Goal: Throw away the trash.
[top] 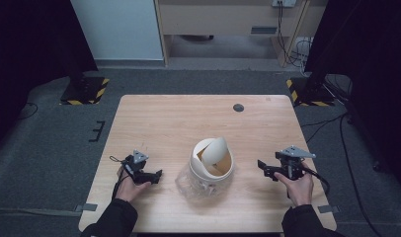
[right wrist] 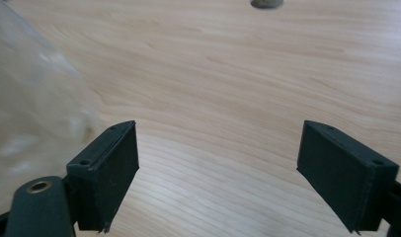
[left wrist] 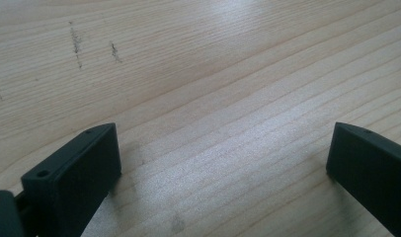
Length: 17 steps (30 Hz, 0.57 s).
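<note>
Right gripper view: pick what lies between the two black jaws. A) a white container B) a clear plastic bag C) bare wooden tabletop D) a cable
C: the right gripper has its jaws wide apart over bare table, with the clear plastic off to the side, outside the gap.

Container (top: 211, 165) mid-table (top: 154, 113), btwn left gripper (top: 158, 175) & right gripper (top: 261, 165).
</note>
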{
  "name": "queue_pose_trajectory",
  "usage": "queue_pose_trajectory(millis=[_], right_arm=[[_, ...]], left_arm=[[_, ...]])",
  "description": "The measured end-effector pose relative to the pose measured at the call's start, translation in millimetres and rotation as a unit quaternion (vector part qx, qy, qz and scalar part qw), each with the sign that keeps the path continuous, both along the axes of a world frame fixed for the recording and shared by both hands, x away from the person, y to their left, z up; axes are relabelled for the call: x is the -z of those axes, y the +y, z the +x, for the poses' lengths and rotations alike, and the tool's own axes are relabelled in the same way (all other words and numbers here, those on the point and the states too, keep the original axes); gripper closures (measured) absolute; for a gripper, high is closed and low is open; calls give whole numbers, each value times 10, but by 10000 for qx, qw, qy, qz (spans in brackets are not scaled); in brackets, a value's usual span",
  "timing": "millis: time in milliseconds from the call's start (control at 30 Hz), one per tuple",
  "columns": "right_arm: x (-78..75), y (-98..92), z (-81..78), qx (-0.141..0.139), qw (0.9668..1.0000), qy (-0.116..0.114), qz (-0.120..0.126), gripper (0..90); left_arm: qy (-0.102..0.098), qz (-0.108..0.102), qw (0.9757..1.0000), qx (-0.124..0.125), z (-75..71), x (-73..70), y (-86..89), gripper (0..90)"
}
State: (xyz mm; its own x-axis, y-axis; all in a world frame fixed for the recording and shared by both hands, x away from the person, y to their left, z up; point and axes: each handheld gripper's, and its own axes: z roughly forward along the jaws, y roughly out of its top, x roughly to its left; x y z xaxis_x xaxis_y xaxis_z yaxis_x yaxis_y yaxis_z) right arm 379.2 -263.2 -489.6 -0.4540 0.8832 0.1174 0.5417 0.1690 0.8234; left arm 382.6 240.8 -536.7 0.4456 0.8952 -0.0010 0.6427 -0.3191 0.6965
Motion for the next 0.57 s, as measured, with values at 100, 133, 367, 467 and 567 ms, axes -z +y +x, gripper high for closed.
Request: queue_pose_trajectory(millis=[100,133,367,467,567], right_arm=[[91,-68,74,19,9997,122,-224,138],[117,-99,94,22,9994,171,-302,137],[237,-325,168,216,9975,393,-552,136],[287,-398,199,300,9959,531,-671,136],[322,-451,222,346,9947,605,-757,134]], left_arm=[[2,-7,10000,3,0,0,2,0],[1,-10,10000,2,0,-1,3,0],[1,-17,10000,35,1,-1,11,0],[1,-14,10000,50,0,-1,14,0],[3,-13,10000,55,0,-1,16,0]])
